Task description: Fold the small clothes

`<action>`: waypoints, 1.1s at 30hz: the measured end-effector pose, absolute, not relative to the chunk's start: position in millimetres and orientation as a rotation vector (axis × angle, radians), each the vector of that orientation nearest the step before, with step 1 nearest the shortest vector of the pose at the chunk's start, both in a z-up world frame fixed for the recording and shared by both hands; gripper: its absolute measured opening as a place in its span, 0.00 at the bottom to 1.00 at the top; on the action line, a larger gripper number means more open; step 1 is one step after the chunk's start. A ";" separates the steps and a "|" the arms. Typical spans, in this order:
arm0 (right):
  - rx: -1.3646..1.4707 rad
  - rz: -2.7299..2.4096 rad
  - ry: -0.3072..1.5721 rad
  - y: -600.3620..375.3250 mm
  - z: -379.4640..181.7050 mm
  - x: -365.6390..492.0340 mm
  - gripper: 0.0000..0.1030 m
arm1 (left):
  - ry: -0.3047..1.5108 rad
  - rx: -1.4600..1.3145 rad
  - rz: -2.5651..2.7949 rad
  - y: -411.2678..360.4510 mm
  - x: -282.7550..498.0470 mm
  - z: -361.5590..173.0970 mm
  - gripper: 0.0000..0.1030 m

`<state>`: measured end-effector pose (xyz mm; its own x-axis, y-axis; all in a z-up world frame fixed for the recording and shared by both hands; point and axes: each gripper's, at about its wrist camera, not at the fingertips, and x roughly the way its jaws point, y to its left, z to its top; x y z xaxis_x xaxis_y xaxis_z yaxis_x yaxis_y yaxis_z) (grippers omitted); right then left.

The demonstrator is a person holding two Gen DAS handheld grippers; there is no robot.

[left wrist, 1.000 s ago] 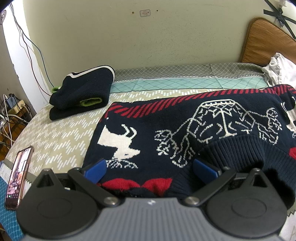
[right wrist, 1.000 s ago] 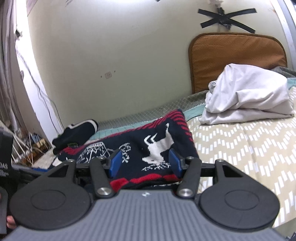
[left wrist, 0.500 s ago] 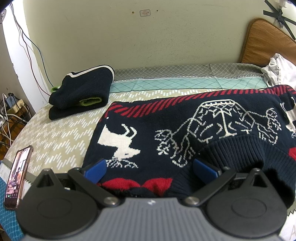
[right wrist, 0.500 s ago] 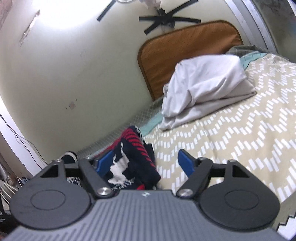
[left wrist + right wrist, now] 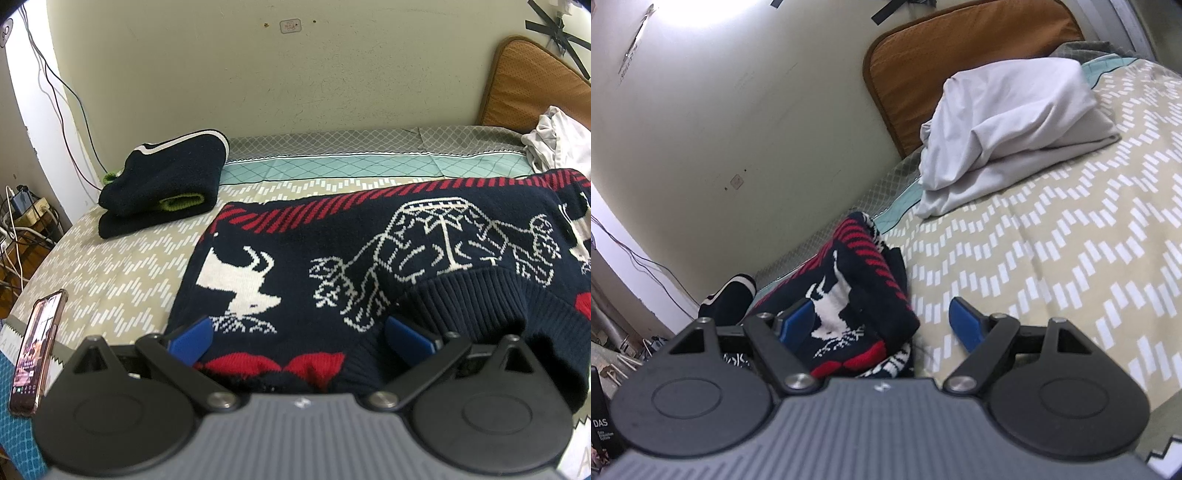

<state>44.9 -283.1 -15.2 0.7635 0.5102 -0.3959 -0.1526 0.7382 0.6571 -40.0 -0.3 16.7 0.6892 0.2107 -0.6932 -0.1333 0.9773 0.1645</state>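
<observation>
A navy knit sweater [image 5: 369,251] with red stripes and white animal patterns lies spread on the bed. Its ribbed sleeve cuff [image 5: 491,299] is folded over the body at the right. My left gripper [image 5: 299,338] is open, low over the sweater's near hem, with cloth between its blue fingers. In the right wrist view the sweater's right edge [image 5: 857,295] is bunched up. My right gripper [image 5: 882,321] is open, tilted, its left finger over the sweater, its right finger over the bedsheet.
A folded navy garment [image 5: 162,184] with green trim lies at the back left, also showing in the right wrist view [image 5: 729,299]. A phone [image 5: 37,347] lies at the bed's left edge. A white cloth pile [image 5: 1008,129] and brown headboard [image 5: 960,55] are at the right.
My right gripper has opened wider, rolled to a tilt and swung right, so the sweater now sits at its left finger. The left gripper has stayed still.
</observation>
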 end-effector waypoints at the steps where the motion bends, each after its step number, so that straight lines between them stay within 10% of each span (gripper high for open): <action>1: 0.642 0.392 0.603 -282.9 -15.1 45.3 0.79 | 0.787 0.105 0.193 -0.2 -40.2 16.9 1.00; 19: 0.604 0.403 0.640 -273.6 -13.6 50.5 0.77 | 0.760 -0.124 -0.027 27.1 -36.1 49.6 0.99; 25: 0.517 0.443 0.692 -256.2 -12.2 54.7 0.25 | 0.850 -0.100 -0.051 17.7 -10.3 20.8 0.92; 33: 0.462 0.629 0.578 -215.9 57.3 37.4 0.20 | 0.835 -0.185 -0.112 48.4 -12.9 33.6 0.92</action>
